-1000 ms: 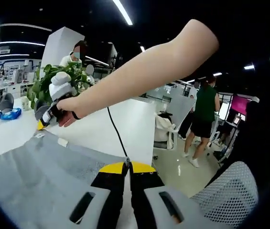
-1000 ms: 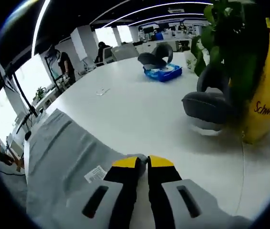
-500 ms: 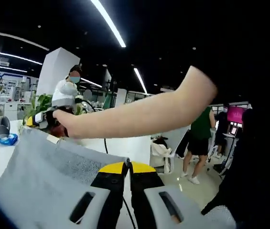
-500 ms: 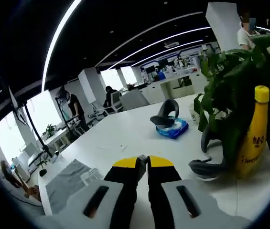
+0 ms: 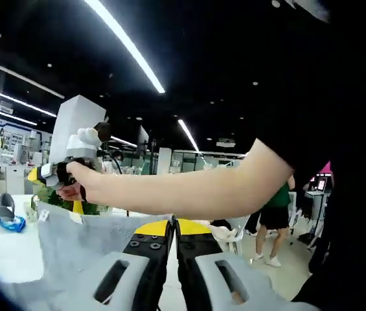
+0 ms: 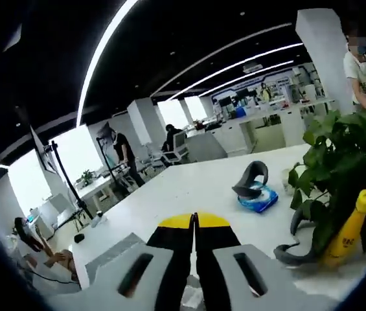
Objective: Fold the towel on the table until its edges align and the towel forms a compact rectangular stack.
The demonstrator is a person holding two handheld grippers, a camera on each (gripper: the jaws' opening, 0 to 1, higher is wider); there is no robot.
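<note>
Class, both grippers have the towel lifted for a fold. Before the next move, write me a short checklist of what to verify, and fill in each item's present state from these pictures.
1. Left gripper shut on the towel: ok, jaws closed with grey cloth at the tips.
2. Right gripper shut on the towel: ok, jaws closed on cloth.
3. Towel raised off the table: ok, it hangs between the grippers.
4. Lifted edge level and taut: cannot tell.
5. Landing area free: cannot tell; the yellow bottle and plant stand nearby.
6. Edges aligned: not ok, fold unfinished.
</note>
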